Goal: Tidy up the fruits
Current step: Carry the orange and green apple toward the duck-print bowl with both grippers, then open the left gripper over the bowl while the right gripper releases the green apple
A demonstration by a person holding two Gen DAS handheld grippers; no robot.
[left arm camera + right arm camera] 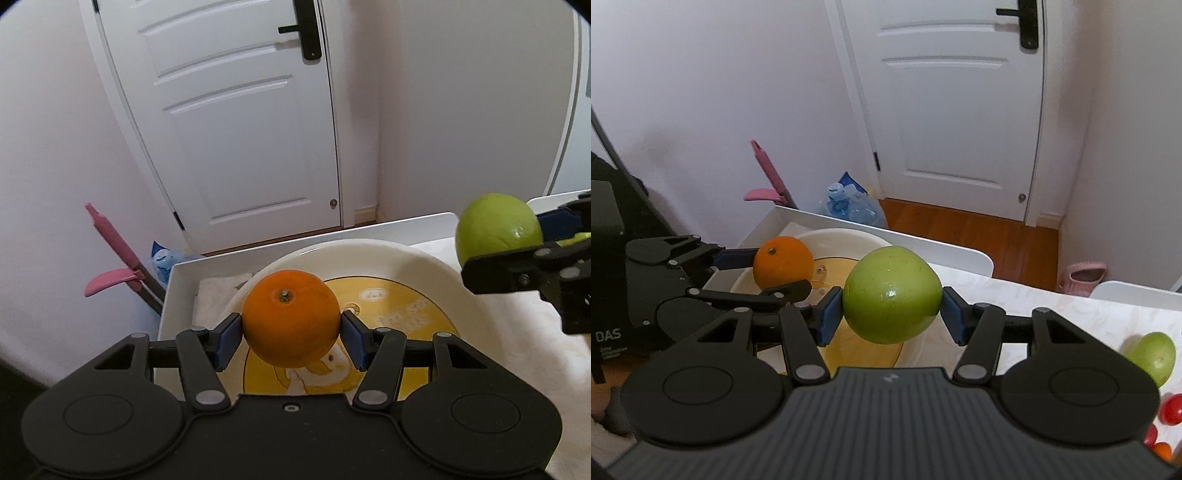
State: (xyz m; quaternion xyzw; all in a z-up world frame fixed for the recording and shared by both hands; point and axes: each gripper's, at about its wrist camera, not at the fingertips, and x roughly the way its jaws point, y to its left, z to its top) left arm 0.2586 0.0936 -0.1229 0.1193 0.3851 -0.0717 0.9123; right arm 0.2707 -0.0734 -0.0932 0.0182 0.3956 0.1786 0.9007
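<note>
My left gripper [291, 328] is shut on an orange [291, 318] and holds it above a cream bowl [436, 266] with a yellow printed bottom. The orange also shows in the right wrist view [783, 266], held over the bowl [849, 240]. My right gripper [891, 314] is shut on a green apple [892, 295] and holds it above the bowl's right rim. In the left wrist view the green apple [496, 229] hangs at the right, clamped by the right gripper [532, 240].
The bowl sits on a white table [1052, 295] with raised edges. A second green fruit [1156, 356] and small red fruits [1171, 408] lie at the right. A water jug [855, 208], a pink tool [114, 251] and a door [240, 110] stand beyond.
</note>
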